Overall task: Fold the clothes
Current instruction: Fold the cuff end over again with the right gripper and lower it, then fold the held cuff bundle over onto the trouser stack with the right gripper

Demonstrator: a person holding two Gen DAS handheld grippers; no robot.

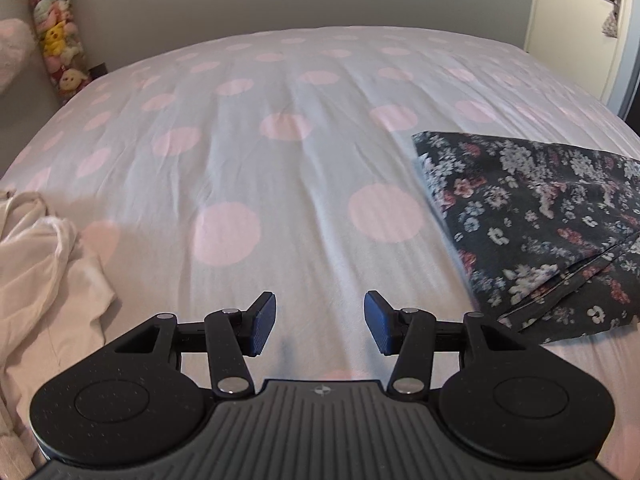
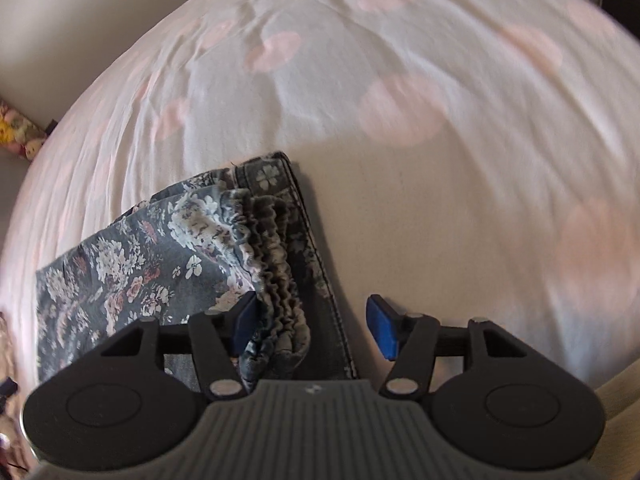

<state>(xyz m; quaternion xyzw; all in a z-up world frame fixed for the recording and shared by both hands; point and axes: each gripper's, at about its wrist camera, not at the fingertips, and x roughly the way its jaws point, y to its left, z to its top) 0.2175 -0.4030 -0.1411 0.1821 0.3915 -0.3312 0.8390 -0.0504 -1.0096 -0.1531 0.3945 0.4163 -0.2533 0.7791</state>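
Note:
A dark grey floral garment (image 1: 532,216) lies folded on the bed at the right of the left wrist view. In the right wrist view the same garment (image 2: 160,264) lies low and left, its ruffled elastic waistband (image 2: 276,248) bunched between the jaws. My right gripper (image 2: 314,326) is open, with the waistband resting against its left finger (image 2: 245,322). My left gripper (image 1: 320,322) is open and empty above bare sheet, left of the garment. A crumpled cream garment (image 1: 44,276) lies at the left edge.
The bed has a white sheet with pink dots (image 1: 280,128). A tall clear tube of plush toys (image 1: 60,40) stands at the far left wall. A door (image 1: 580,20) is at the far right. The bed's edge (image 2: 616,384) shows at the lower right.

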